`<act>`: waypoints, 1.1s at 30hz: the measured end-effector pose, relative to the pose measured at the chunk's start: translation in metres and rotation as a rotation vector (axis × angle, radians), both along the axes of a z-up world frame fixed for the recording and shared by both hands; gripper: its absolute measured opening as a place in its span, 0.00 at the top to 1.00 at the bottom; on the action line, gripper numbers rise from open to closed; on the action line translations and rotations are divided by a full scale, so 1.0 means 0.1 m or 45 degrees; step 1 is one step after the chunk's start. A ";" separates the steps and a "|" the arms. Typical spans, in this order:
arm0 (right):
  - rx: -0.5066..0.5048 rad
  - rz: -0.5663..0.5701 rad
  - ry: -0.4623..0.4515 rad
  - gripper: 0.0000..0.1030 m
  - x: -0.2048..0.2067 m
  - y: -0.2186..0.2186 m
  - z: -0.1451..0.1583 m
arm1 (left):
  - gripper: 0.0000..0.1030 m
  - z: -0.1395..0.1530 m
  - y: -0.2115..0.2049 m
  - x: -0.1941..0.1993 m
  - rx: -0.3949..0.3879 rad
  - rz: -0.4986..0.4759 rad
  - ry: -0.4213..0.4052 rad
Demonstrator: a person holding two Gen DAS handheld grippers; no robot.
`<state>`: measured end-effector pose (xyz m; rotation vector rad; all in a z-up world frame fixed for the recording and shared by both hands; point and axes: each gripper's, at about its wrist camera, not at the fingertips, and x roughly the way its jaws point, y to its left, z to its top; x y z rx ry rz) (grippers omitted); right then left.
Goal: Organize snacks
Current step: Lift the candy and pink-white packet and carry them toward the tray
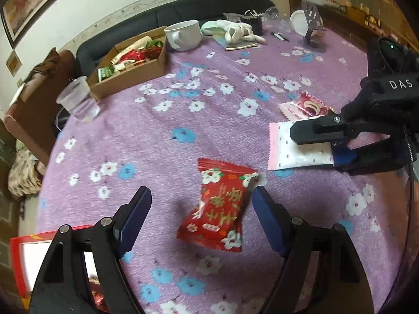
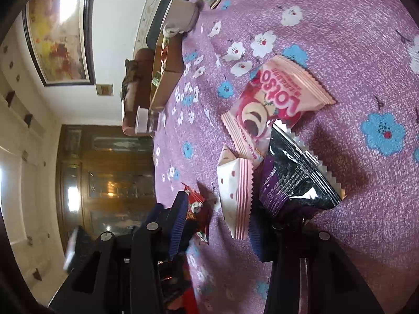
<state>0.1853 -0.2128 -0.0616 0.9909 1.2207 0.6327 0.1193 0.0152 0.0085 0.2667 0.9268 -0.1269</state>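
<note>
- Snacks loose on purple floral cloth (image 1: 162, 136), prob staged for sorting into cardboard box (image 1: 146, 70), far left, already part-filled.
- Left gripper (image 1: 201, 217): jaws wide, red packet (image 1: 217, 206) between them, right pad near/at its edge, no grip.
- Right gripper (image 2: 217, 225): part open, straddling white-pink packet (image 2: 233, 196), not clamped; purple packet (image 2: 296, 180) just beside, Lotso packet (image 2: 272, 104) beyond.

The left gripper (image 1: 201, 214) stands with jaws spread wide over the purple flowered tablecloth (image 1: 162, 141) — a red snack packet (image 1: 218, 209) lies between the fingers, clear of the left one. At three o'clock the right gripper (image 1: 311, 149) straddles a white dotted packet (image 1: 290, 154), a pink packet (image 1: 305, 106) just behind. At ten o'clock — a cardboard box (image 1: 131, 65) of snacks, with a plastic cup (image 1: 78, 100) beside it.
</note>
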 end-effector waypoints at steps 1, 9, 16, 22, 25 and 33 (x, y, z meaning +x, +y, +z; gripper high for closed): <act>-0.008 -0.007 -0.005 0.63 0.00 -0.01 0.00 | 0.23 -0.01 0.00 0.01 -0.025 -0.002 0.001; -0.076 -0.037 -0.040 0.86 -0.05 0.00 -0.01 | 0.70 -0.11 0.03 0.06 -0.145 -0.004 0.035; -0.044 -0.025 -0.122 0.86 -0.01 0.10 0.18 | 0.70 -0.07 0.12 -0.03 -0.189 0.067 -0.004; 0.007 0.042 -0.187 0.86 -0.03 0.29 0.31 | 0.70 0.21 0.22 -0.33 -0.218 0.120 -0.111; 0.033 0.085 -0.250 0.86 -0.07 0.45 0.43 | 0.70 0.37 0.30 -0.53 -0.232 0.144 -0.177; 0.013 0.232 -0.460 0.86 -0.35 0.94 0.77 | 0.70 0.60 0.76 -1.25 -0.197 0.294 -0.313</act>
